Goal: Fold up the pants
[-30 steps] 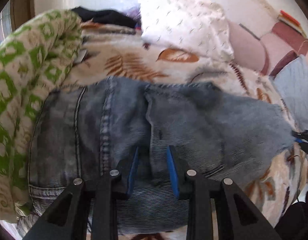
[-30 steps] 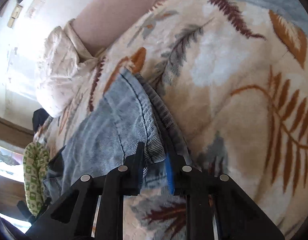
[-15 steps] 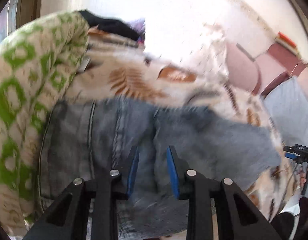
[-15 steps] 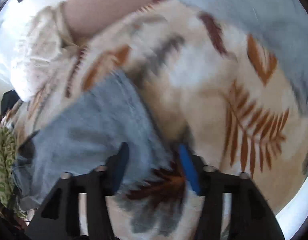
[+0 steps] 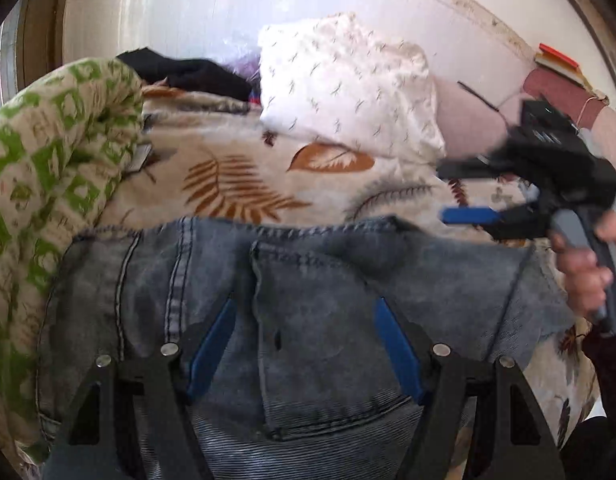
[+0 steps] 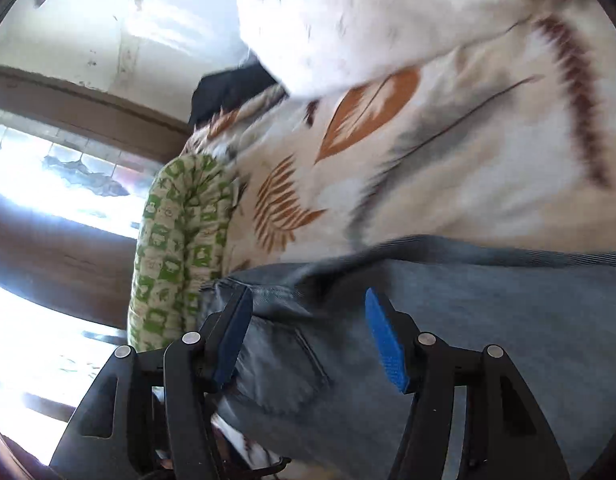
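Jeans (image 5: 328,320) lie folded into a squat stack on the leaf-print blanket (image 5: 243,184), waistband and back pocket uppermost, just beside the green-patterned quilt (image 5: 47,184). Left gripper (image 5: 303,340): jaws spread wide, over the pocket area, nothing between them. Right gripper (image 6: 308,336): jaws likewise spread, grasping nothing, over the denim near its edge; in the left view it is off to the right, above the stack's far corner.

Risks, as judged: with both grippers released, the top layer may spring up or slide, since stiff denim resists a crease. A careless finger could snag the pocket edge and drag the fold askew. The quilt beside the stack could catch in a grab.

Unclear: right view is motion-blurred; whether either gripper touches the cloth cannot be told. Legs and hems are hidden under the fold. White pillow (image 5: 348,84) behind.
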{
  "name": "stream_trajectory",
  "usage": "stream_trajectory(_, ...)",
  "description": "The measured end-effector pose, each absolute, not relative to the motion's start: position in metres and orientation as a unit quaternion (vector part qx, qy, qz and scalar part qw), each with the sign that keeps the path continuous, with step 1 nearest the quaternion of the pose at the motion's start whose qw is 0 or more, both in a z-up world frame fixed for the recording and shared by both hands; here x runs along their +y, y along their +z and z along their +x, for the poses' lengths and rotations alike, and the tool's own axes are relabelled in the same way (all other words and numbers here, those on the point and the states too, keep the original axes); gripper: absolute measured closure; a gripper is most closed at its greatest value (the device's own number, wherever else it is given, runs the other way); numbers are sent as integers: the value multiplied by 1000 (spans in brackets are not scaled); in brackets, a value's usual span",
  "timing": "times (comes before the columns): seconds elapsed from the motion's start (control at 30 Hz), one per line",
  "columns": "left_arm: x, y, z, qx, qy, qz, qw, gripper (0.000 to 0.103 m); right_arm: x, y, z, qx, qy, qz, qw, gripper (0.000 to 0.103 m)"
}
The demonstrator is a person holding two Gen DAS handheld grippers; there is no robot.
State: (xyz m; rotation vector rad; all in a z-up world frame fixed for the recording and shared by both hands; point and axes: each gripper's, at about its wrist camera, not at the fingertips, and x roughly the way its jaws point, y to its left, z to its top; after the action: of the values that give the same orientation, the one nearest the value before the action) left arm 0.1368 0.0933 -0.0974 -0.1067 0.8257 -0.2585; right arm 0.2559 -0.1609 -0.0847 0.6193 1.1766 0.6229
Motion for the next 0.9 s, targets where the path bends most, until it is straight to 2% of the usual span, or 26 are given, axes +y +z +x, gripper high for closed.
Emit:
stream_trajectory(0.17,101,-101,141,401,-114,-39,908,29,-143,-116,282,585,276,287,707,45)
stream_trajectory(0.33,107,-109,141,415,-105,-30,903,29,-129,-126,281,635,247,226,696,44)
stream_trajectory(0.57,108,-106,139,398,-108,-34,910,29,-95,-130,289,616,282,208,706,29)
stream_trajectory(0.67,110,-102,138,390,-105,-31,914,29,-88,-144,296,621,277,219,700,28)
stream_trajectory(0.73,111,-104,138,393,-100,-26,914,29,-90,-133,294,600,308,225,703,42)
stream_trajectory(0.8,112,-105,141,395,-99,-31,913,29,-89,-119,292,579,305,196,730,74)
stream_trajectory(0.9,110,-105,145,392,-98,-31,914,29,-91,-112,298,568,298,195,742,84)
